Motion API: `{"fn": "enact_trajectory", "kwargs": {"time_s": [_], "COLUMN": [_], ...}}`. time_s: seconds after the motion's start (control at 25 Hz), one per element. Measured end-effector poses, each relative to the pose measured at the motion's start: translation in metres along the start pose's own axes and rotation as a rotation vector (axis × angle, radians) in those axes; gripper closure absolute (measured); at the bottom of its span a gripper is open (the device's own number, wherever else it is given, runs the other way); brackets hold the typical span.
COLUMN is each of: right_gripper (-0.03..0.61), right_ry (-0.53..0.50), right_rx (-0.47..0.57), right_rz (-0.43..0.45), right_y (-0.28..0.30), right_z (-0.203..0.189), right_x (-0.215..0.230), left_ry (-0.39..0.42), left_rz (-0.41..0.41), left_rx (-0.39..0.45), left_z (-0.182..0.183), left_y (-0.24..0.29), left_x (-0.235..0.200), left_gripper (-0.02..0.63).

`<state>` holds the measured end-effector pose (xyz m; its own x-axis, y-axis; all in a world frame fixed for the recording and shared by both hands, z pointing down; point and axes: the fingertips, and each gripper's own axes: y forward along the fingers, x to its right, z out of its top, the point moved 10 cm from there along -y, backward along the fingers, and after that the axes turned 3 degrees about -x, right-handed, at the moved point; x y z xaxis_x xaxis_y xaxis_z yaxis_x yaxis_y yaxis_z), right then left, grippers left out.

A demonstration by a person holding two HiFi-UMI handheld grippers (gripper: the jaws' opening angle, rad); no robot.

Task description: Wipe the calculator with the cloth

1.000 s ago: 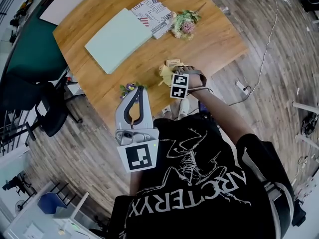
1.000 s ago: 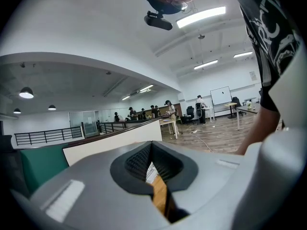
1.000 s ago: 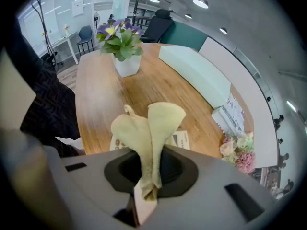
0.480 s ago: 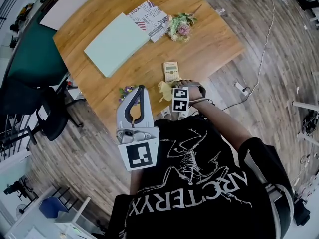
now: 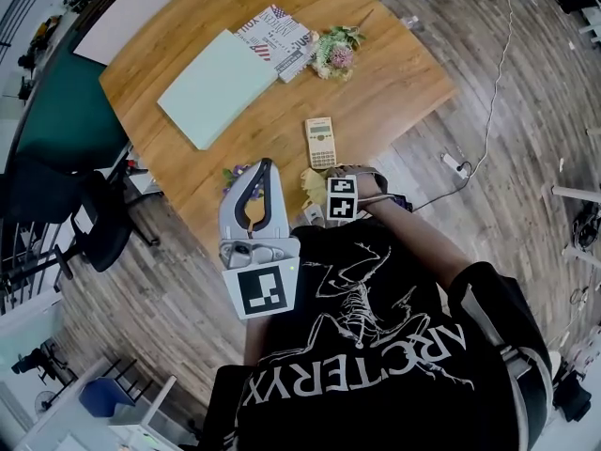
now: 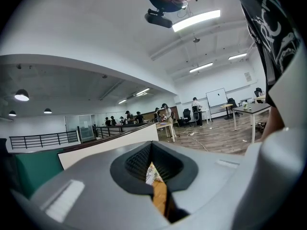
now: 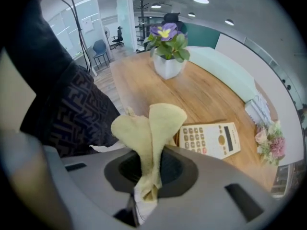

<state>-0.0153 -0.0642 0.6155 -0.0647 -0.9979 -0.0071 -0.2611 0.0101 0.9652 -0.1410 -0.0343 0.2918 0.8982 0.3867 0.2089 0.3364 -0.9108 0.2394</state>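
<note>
The beige calculator (image 5: 320, 142) lies flat on the wooden table (image 5: 394, 73), near its front edge; in the right gripper view it shows keys-up as the calculator (image 7: 211, 139) just beyond the jaws. My right gripper (image 5: 326, 190) hovers at the table's edge, a short way nearer me than the calculator, shut on a crumpled yellow cloth (image 5: 309, 178). Seen from that gripper (image 7: 147, 178), the cloth (image 7: 151, 126) sticks up from between the jaws. My left gripper (image 5: 263, 169) is held upright close to my chest, shut and empty; the left gripper (image 6: 153, 178) points at the ceiling.
A small white pot of purple flowers (image 5: 237, 173) stands at the table edge beside the left gripper. Farther back lie a pale green folder (image 5: 218, 85), a printed magazine (image 5: 282, 31) and a flower bunch (image 5: 335, 53). An office chair (image 5: 94, 214) and a floor cable (image 5: 488, 111) flank the table.
My right gripper has drawn back toward me with the cloth, off the calculator, which now lies fully uncovered. The left gripper has barely moved.
</note>
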Motion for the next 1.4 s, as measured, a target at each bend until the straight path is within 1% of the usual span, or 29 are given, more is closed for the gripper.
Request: {"fn": "enact_trajectory", "kwargs": {"time_s": [0.12,0.24,0.32,0.4,0.48,0.56,0.68,0.76,0.8,0.88,0.96,1.24,1.32,1.4], "right_gripper": [0.522,0.522,0.522,0.522,0.522,0.522,0.522,0.522,0.523,0.523,0.523,0.523,0.523,0.523], "right_ry": [0.114,0.298,0.464,0.611,0.691,0.698,0.651,0.624,0.606,0.570,0.565,0.555,0.534,0.518], "right_rx": [0.123,0.306,0.469,0.651,0.813,0.939,1.100,1.192,1.218,1.234,1.230,1.239,1.253,1.245], "right_rz": [-0.046,-0.123,-0.201,-0.301,-0.418,-0.522,-0.660,-0.746,-0.788,-0.858,-0.894,-0.950,-0.951,-0.957], "right_y": [-0.028,-0.082,-0.126,-0.173,-0.221,-0.266,-0.323,-0.353,-0.368,-0.393,-0.398,-0.392,-0.397,-0.398], "right_z": [-0.004,-0.016,-0.029,-0.046,-0.061,-0.071,-0.078,-0.079,-0.075,-0.064,-0.060,-0.063,-0.056,-0.051], "right_x": [0.009,0.026,0.039,0.047,0.051,0.052,0.043,0.035,0.033,0.032,0.030,0.025,0.027,0.029], "left_ry": [0.007,0.008,0.014,0.023,0.030,0.030,0.019,0.003,0.003,0.015,0.021,0.034,0.031,0.028], "left_rz": [0.000,0.003,0.003,0.000,-0.006,-0.009,-0.021,-0.027,-0.028,-0.026,-0.021,-0.013,-0.010,-0.007], "left_rx": [0.002,0.006,0.012,0.015,0.017,0.024,0.038,0.049,0.055,0.066,0.077,0.089,0.098,0.104], "left_z": [0.000,0.000,0.002,0.003,0.004,0.006,0.009,0.011,0.013,0.017,0.020,0.023,0.023,0.023], "left_y": [-0.001,0.001,0.005,0.009,0.013,0.016,0.021,0.024,0.025,0.025,0.024,0.024,0.024,0.024], "left_x": [-0.001,-0.003,-0.005,-0.007,-0.009,-0.010,-0.009,-0.009,-0.009,-0.012,-0.014,-0.017,-0.018,-0.019], "left_gripper": [0.604,0.604,0.604,0.604,0.604,0.604,0.604,0.604,0.604,0.604,0.604,0.604,0.604,0.604]}}
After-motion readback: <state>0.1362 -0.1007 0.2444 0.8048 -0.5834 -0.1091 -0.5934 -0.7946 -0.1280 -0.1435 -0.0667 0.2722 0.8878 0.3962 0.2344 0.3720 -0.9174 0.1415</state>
